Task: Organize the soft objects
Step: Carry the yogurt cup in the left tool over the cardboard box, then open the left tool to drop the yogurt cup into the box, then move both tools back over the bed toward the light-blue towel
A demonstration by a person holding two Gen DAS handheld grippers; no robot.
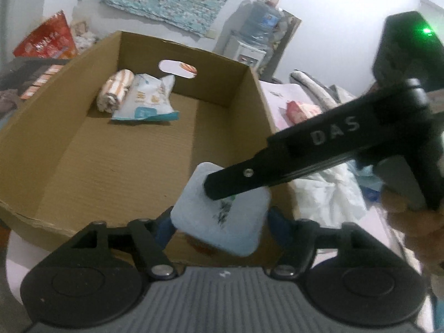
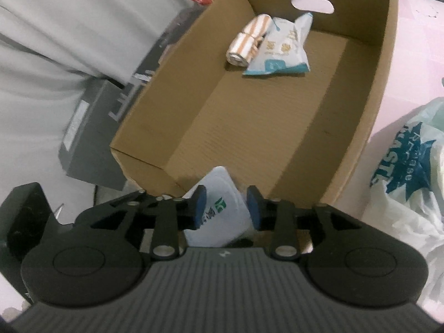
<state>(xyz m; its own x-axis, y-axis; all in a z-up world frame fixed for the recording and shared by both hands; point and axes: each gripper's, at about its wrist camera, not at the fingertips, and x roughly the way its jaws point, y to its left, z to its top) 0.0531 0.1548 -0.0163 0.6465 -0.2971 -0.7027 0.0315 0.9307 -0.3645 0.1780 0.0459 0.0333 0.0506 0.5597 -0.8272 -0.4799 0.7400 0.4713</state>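
A light blue soft tissue pack (image 1: 222, 230) (image 2: 219, 183) with a green mark hangs over the near wall of an open cardboard box (image 1: 47, 127) (image 2: 358, 97). My left gripper (image 1: 220, 220) has a blue pad against each side edge of the pack. My right gripper (image 2: 226, 206) comes in from the right, and one finger (image 1: 277, 163) lies across the pack's printed face. Its pads touch both faces of the pack. At the box's far end lie a rolled orange-striped cloth (image 1: 115, 90) (image 2: 248, 40) and a blue-and-white packet (image 1: 145, 98) (image 2: 280, 52).
The box stands on a pink surface (image 2: 416, 55). A white plastic bag with blue print (image 2: 410, 161) lies to its right, with a pink packet (image 1: 301, 111) further back. A grey carton (image 2: 91, 138) sits left of it. A red bag (image 1: 47, 38) and a water dispenser (image 1: 260, 22) stand behind.
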